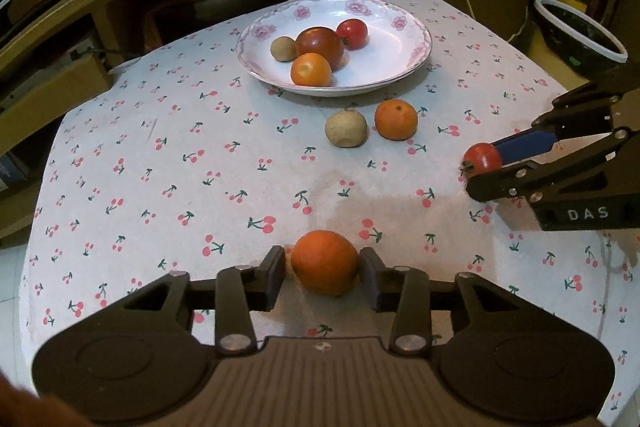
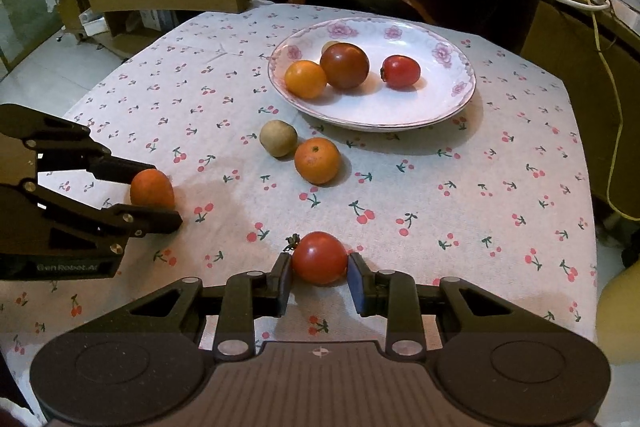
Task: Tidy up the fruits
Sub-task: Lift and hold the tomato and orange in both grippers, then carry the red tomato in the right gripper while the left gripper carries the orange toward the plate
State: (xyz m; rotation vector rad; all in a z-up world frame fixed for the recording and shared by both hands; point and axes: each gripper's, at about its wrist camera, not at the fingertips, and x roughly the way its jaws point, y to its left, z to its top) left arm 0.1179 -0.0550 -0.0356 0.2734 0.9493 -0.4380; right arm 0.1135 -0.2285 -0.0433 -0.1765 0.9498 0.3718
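between the fingers of the left gripper [image 1: 323, 269] an orange [image 1: 324, 268] is bracketed low over the cherry-print tablecloth [image 1: 180, 147]; the pads sit just beside or touching its flanks, and full clamping cannot be confirmed, since a sliver of gap seems visible on the right side. the right gripper [image 2: 319, 263] is set the same way around a red tomato [image 2: 319, 257], blue pads close on both sides, stem end turned to the left; contact looks likelier here but is not certain either. both fruits appear to rest on the cloth, not lifted. further out, a second orange [image 1: 396, 119] and a tan round fruit [image 1: 345, 128] lie side by side near the front edge of the flowered plate [image 1: 400, 67], which already holds four fruits clustered left of centre. judgement: grasp phase of two parallel picks, plate as target. closure should be finished gently and squarely across the widest part of each fruit; the tomato is soft and should be squeezed only enough to stop it slipping, while the orange tolerates more. lifts should be taken straight up before travel, so the cloth is not dragged. the open right half of the plate should be used for release, low, so nothing rolls into the cluster or over the rim. the paths should be staggered so the two tools are kept apart over the plate.
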